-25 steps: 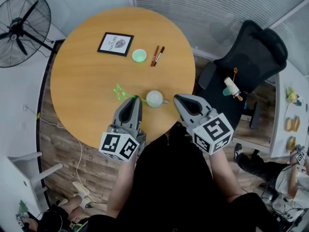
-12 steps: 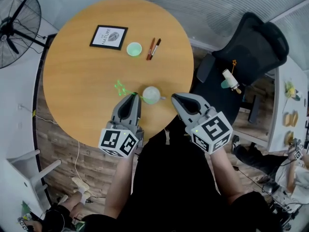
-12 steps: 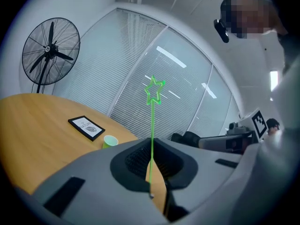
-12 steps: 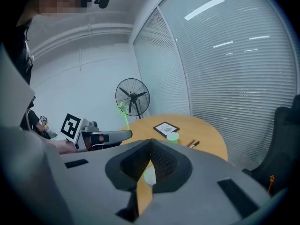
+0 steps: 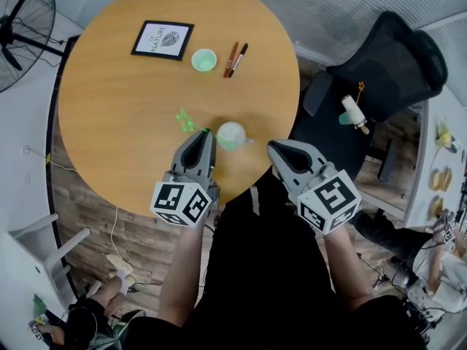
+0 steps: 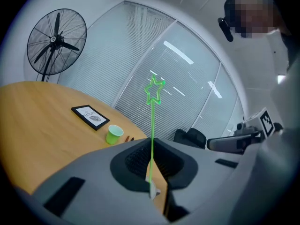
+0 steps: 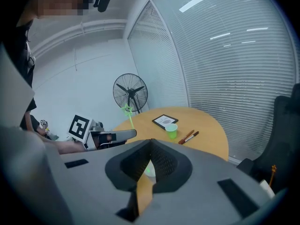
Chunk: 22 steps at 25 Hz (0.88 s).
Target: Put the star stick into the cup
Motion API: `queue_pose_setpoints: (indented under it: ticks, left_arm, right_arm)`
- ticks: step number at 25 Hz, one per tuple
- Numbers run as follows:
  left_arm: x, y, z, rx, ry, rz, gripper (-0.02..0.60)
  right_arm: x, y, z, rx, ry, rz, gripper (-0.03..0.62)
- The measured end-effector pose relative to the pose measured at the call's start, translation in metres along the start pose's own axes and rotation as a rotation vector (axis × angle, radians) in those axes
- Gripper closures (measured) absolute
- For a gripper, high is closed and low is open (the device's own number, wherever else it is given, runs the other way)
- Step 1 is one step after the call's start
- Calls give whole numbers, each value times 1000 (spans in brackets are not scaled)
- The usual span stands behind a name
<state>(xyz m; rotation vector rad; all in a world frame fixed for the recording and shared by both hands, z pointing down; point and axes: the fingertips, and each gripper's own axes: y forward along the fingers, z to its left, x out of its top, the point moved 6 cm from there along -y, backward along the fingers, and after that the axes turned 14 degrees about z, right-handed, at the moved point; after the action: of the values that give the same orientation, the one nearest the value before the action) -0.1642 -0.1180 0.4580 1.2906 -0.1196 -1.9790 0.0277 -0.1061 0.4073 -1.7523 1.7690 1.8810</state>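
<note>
Left gripper (image 5: 206, 133) is clamped on the green star stick (image 6: 151, 125), its jaws pinched low on the shaft and the star end pointing up and away toward the table's middle. Right gripper (image 5: 276, 149) has its jaws together on nothing and hovers at the near edge of the round wooden table (image 5: 109, 144), just right of the white cup (image 5: 232, 132). That cup stands upright near the near edge, between the two gripper tips. The pick-up looks done, the insertion not: the stick's lower end lies close to the cup's rim, but I cannot tell whether it is inside. What remains, I judge, is to bring that end over the mouth, lower it and release.
</note>
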Motion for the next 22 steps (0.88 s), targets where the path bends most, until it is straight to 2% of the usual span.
queue_pose_setpoints:
  ticks: [13, 22]
  left_arm:
    - [-19, 14, 8, 11, -49, 35, 571]
    - [-32, 19, 9, 10, -54, 74, 571]
  right_arm:
    - [-8, 1, -14, -8, 22, 27, 585]
    - [-12, 7, -9, 3, 32, 48, 585]
